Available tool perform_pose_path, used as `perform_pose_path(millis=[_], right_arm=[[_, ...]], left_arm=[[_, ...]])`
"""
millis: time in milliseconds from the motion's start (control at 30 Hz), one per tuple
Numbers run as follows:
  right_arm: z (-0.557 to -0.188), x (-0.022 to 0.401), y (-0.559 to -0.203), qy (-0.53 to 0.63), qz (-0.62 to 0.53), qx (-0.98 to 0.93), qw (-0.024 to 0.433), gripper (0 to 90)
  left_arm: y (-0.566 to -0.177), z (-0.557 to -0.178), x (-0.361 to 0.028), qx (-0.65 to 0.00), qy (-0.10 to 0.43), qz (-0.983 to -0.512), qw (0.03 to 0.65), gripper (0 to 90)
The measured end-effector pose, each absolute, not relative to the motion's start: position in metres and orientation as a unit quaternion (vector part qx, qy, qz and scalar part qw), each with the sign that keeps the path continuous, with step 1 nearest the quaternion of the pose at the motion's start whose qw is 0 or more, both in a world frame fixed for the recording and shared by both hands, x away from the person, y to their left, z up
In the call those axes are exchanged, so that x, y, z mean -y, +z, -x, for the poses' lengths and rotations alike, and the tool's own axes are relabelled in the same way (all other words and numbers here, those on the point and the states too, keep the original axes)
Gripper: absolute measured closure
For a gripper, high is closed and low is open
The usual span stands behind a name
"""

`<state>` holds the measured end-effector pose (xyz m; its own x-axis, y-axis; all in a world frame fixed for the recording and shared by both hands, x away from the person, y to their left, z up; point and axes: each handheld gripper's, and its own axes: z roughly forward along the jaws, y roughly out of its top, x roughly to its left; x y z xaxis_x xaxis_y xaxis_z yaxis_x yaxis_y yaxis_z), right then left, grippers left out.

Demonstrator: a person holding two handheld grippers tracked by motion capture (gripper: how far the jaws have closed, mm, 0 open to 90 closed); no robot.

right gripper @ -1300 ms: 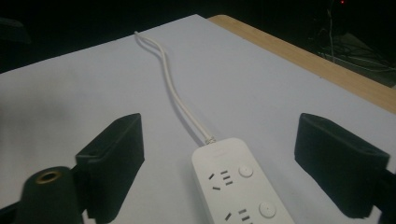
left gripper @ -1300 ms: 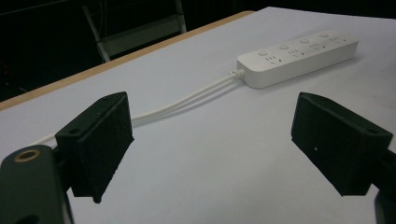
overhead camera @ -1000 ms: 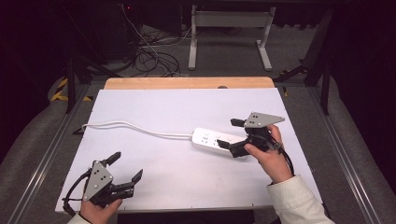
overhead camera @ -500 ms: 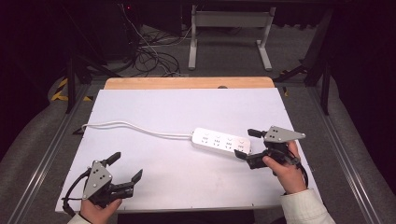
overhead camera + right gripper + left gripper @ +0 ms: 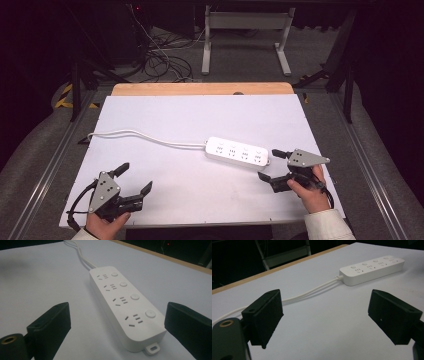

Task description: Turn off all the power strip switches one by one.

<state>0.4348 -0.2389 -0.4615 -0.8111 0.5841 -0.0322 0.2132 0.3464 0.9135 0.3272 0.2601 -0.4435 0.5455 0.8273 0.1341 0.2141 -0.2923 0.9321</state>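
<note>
Power strip (image 5: 237, 153) is the thing we care about, and it lies flat on the white table (image 5: 200, 115), a bit right of the middle.

Nearest to us are our two hands. Our left claw (image 5: 134, 180) sits at the near left corner, spread wide with nothing in it, well apart from the strip. Our right claw (image 5: 272, 165) is just beside the strip's near end, also spread wide and empty. It looks along the strip, whose end sits between its two black pads without touching them.

We think the strip is hard, smooth plastic, light and stiff, maybe a little slippery. Pinching across its narrow sides near the end looks best.

Farther off, its soft white cord (image 5: 145, 137) bends away to the left edge. Whether it is plugged in, we cannot tell. The cord would drag behind.
</note>
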Motion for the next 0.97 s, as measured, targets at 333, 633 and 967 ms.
perform_pose_path(millis=[333, 633, 967], right_arm=[[-0.425, 0.247, -0.482, 0.481, -0.264, -0.818, 0.172, 7.1], [-0.428, 0.246, -0.483, 0.483, -0.293, -0.808, 0.167, 6.8], [-0.427, 0.251, -0.481, 0.489, -0.295, -0.8, 0.182, 6.7]], left_arm=[[-0.447, -0.331, -0.261, -0.356, 0.311, -0.738, 0.483, 12.8], [-0.453, -0.336, -0.264, -0.34, 0.325, -0.741, 0.479, 12.2], [-0.454, -0.339, -0.265, -0.356, 0.303, -0.741, 0.481, 12.6]])
